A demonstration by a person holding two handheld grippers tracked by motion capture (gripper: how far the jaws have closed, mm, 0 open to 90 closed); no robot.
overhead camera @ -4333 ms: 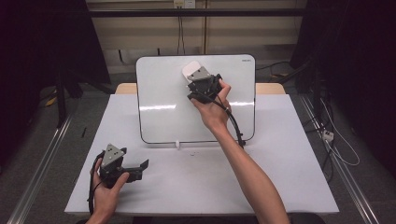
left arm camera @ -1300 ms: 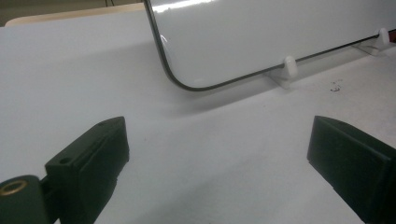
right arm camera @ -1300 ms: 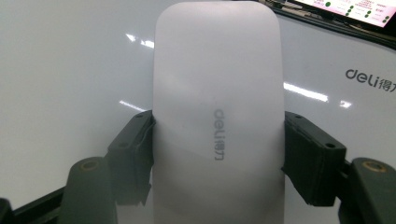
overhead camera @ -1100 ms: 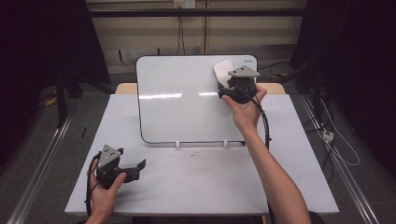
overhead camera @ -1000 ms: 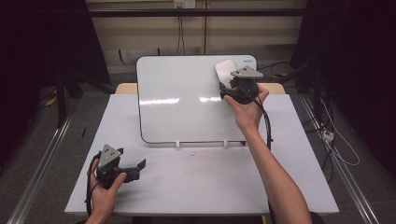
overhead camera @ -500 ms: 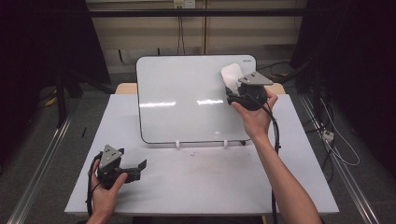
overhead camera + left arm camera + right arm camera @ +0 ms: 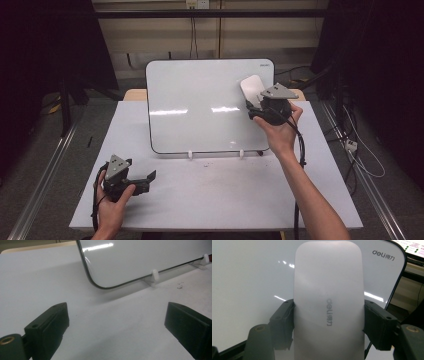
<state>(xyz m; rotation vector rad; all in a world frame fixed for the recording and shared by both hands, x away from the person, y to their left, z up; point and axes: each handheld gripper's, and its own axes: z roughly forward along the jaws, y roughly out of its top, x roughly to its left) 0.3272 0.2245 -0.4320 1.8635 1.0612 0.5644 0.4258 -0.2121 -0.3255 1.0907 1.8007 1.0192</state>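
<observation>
Eraser (image 7: 329, 302) gripped in your right gripper (image 7: 260, 102) at the whiteboard's (image 7: 200, 100) far right, surface looking clean; left gripper (image 7: 145, 178) rests open on the table (image 7: 225, 195).

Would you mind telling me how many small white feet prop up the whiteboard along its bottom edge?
2 white feet in the high view: one under the left part of the whiteboard bottom edge, the other under the right part. More may be hidden behind the board.

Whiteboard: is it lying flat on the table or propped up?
Propped up. The whiteboard leans back with its lower edge in two small white clips, casting a shadow on the table beneath.
</observation>
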